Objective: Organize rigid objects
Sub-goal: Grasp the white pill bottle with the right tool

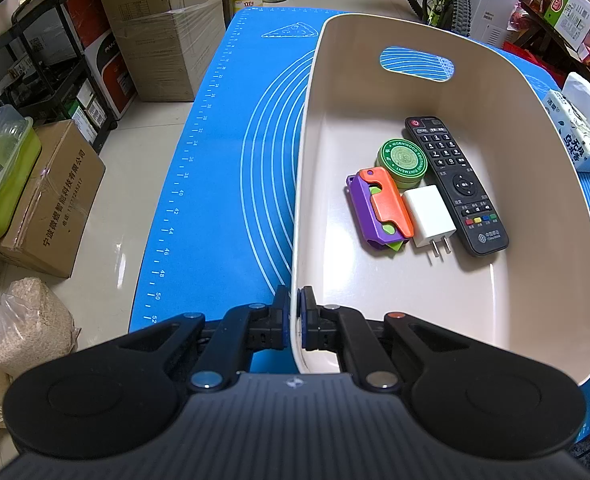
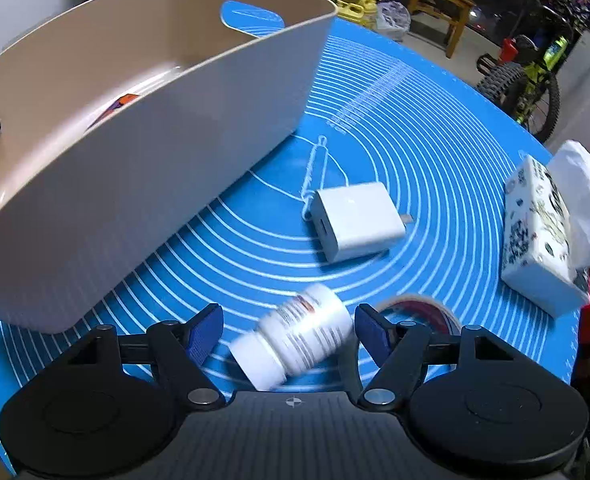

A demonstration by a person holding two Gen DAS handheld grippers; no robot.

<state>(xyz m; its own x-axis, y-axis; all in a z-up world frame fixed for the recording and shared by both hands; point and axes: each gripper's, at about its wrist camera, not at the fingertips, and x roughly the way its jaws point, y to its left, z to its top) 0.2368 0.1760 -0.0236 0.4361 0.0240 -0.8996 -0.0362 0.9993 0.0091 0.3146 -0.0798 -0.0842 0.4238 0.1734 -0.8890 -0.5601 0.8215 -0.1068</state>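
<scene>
Right wrist, white bottle (image 2: 295, 338) lying diagonally

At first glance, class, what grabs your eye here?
The beige bin on the blue mat, its rim pinched by the left gripper, holding a black remote and other small items. Beside the bin, a white pill bottle lies between the open right gripper.

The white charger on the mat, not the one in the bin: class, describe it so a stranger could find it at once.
Start at the big beige bin on the blue baking mat. Beside the bin's outer wall, at the foot of the printed rolling pin, lies the white charger. Unlike the round white bottle between the open right claw fingers, it is a flat square block.
</scene>
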